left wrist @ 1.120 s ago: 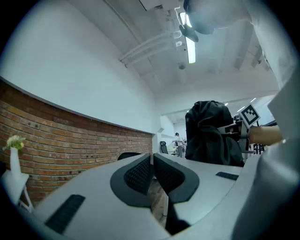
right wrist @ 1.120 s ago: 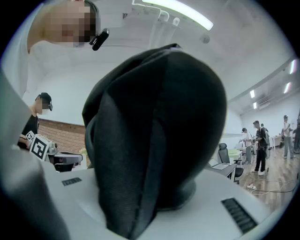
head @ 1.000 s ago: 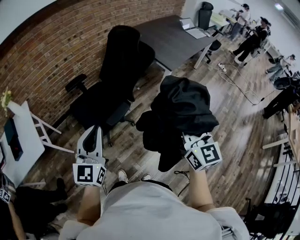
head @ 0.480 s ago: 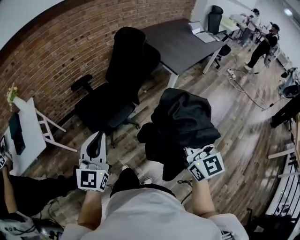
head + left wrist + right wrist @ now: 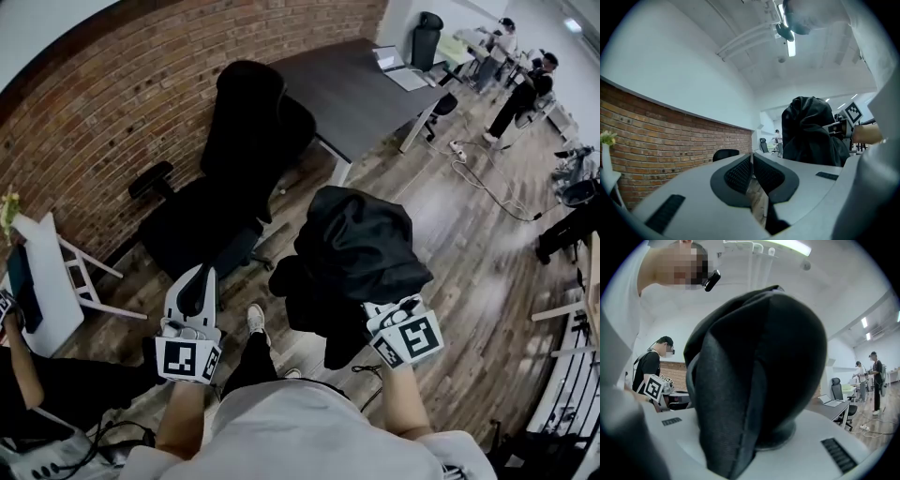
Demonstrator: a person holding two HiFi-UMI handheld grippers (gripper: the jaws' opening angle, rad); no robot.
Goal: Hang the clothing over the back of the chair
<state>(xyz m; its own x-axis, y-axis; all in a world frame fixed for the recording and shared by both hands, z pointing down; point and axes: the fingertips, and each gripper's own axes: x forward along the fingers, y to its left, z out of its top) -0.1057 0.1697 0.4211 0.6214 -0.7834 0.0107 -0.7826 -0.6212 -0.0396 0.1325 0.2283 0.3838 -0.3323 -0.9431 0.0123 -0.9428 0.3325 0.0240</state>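
Observation:
A black office chair (image 5: 220, 178) stands by the brick wall, its tall back (image 5: 246, 108) ahead and left of me. In the head view a bundled black garment (image 5: 361, 248) hangs at centre right, with my right gripper (image 5: 377, 317) shut on it. From the right gripper view the garment (image 5: 754, 376) fills the frame and hides the right gripper's (image 5: 757, 444) fingertips. My left gripper (image 5: 201, 281) is held level near the chair seat, shut and holding nothing. The left gripper view shows the left gripper (image 5: 752, 172) with pads together, the garment (image 5: 808, 136) to its right and the chair back (image 5: 725, 153) ahead.
A dark desk (image 5: 352, 89) with a laptop (image 5: 397, 62) stands behind the chair. A white side table (image 5: 52, 281) is at the left. A person (image 5: 42, 380) crouches at lower left; others (image 5: 520, 89) stand far right. Cables (image 5: 478, 169) lie on the wood floor.
Both grippers have shifted a little forward and lower, the garment still in the right one. A foot has stepped forward between them. The left jaws stay shut.

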